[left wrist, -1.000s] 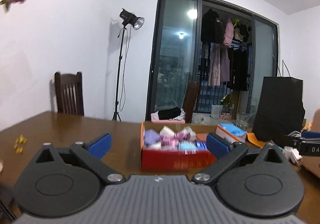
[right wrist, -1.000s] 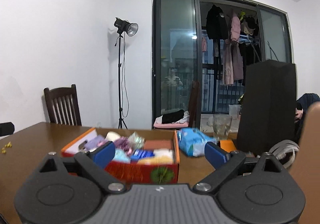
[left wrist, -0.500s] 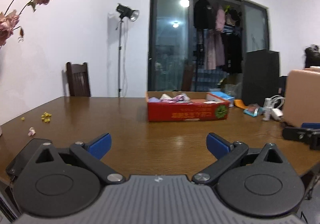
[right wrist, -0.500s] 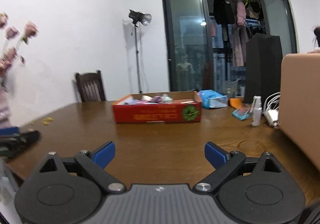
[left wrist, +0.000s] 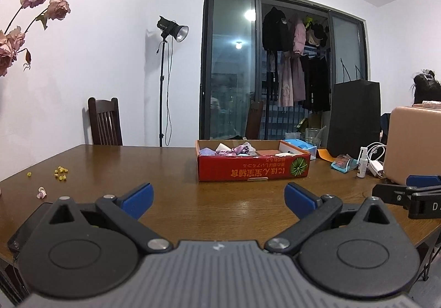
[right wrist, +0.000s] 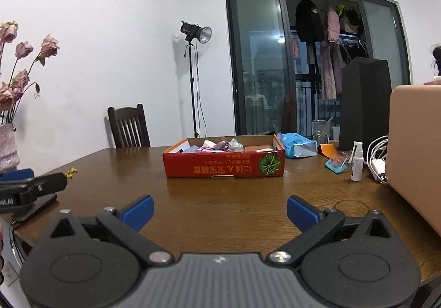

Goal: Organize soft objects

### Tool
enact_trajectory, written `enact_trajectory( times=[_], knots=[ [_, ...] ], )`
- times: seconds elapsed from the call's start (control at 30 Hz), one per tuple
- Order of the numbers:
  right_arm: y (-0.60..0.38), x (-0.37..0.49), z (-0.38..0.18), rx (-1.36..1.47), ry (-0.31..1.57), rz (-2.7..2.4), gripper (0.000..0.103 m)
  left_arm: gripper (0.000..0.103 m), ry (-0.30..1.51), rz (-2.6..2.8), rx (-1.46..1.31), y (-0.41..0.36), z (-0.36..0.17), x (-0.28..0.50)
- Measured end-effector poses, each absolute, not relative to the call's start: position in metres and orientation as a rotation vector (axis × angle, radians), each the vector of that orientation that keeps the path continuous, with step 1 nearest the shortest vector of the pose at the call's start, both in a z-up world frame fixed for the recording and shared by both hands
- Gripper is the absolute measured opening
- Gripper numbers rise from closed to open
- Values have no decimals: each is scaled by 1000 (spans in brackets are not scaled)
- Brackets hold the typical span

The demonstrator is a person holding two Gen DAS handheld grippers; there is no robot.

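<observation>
A shallow red cardboard box (left wrist: 253,169) stands on the brown table (left wrist: 154,170), holding several soft items (left wrist: 228,149) in purple, pink and white. It also shows in the right wrist view (right wrist: 223,167) with its soft items (right wrist: 220,146). My left gripper (left wrist: 218,197) is open and empty, low over the table's near edge, well short of the box. My right gripper (right wrist: 220,210) is open and empty, also near the front edge. Each gripper shows at the side of the other's view.
A blue tissue pack (right wrist: 297,144), a black paper bag (right wrist: 363,104), a spray bottle (right wrist: 356,161), white cables (right wrist: 377,164) and a tan case (right wrist: 413,148) stand at the right. Yellow crumbs (left wrist: 61,172) and a vase of dried roses (right wrist: 9,148) are at the left. A dark phone (right wrist: 33,207) lies near the front edge.
Both grippers have drawn back from over the box to the table's near edge, so the box now looks small and far. Both stayed open.
</observation>
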State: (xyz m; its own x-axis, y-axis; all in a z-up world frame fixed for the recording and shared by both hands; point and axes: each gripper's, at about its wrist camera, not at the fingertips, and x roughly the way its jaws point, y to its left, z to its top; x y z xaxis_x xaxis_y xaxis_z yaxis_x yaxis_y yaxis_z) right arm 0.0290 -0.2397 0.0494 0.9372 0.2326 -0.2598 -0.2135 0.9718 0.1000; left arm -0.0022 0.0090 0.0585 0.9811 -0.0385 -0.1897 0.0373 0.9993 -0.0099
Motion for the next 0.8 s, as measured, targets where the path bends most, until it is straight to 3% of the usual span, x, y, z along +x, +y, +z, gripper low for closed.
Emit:
enact_trajectory(
  times=[0.8],
  knots=[
    [-239,30,46,62,287,217,103,103,201,-36,-6,8,55,3]
  ],
)
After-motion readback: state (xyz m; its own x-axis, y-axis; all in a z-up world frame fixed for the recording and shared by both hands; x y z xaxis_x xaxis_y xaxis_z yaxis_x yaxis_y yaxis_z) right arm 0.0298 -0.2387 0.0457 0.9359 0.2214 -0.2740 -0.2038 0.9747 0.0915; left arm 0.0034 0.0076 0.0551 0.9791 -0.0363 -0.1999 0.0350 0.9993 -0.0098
